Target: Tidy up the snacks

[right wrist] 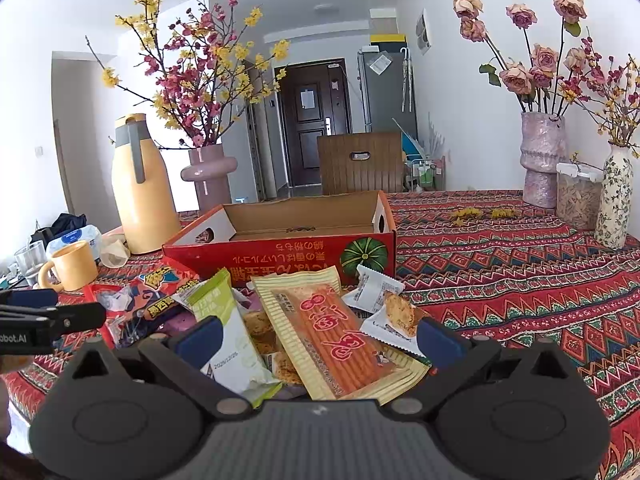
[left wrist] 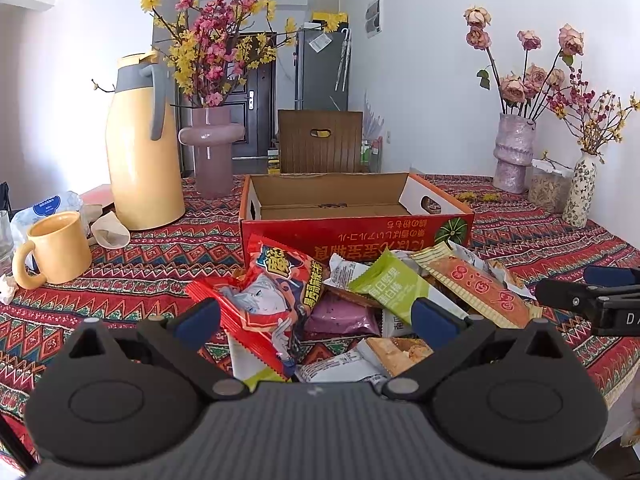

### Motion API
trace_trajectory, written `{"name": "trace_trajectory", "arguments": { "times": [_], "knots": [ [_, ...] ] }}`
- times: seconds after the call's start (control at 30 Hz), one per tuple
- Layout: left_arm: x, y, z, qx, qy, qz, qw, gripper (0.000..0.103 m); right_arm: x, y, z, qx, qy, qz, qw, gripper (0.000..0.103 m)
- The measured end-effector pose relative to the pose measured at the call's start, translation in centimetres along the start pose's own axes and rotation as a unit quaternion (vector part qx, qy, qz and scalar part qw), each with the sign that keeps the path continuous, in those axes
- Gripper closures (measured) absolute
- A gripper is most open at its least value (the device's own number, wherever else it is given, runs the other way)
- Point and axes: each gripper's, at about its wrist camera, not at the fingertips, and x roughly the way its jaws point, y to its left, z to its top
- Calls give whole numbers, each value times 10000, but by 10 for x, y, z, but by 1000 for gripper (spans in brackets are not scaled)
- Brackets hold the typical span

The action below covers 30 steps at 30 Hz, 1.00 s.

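Two hand-held grippers, both spread wide, level and side by side.

Left gripper (left wrist: 316, 320): black body with ribbed grey housing at the bottom of its own view; two black linkage arms angle outward to blue fingertip pads (left wrist: 199, 322), set far apart with nothing clamped between them. In the right wrist view its finger enters from the left edge, black with a blue pad, roughly horizontal. Right gripper (right wrist: 318, 338): same build, blue pads (right wrist: 438, 341) equally far apart, nothing clamped. In the left wrist view its finger enters from the right edge. Neither the person's hands nor arms can be made out clearly.
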Motion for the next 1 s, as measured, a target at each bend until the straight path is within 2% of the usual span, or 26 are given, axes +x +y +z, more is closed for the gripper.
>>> {"name": "trace_trajectory", "arguments": {
  "times": [1.0],
  "knots": [
    [-2, -3, -2, 7, -45, -20, 10000, 0, 1, 2, -1, -2, 11, 3, 10000, 0]
  ]
}}
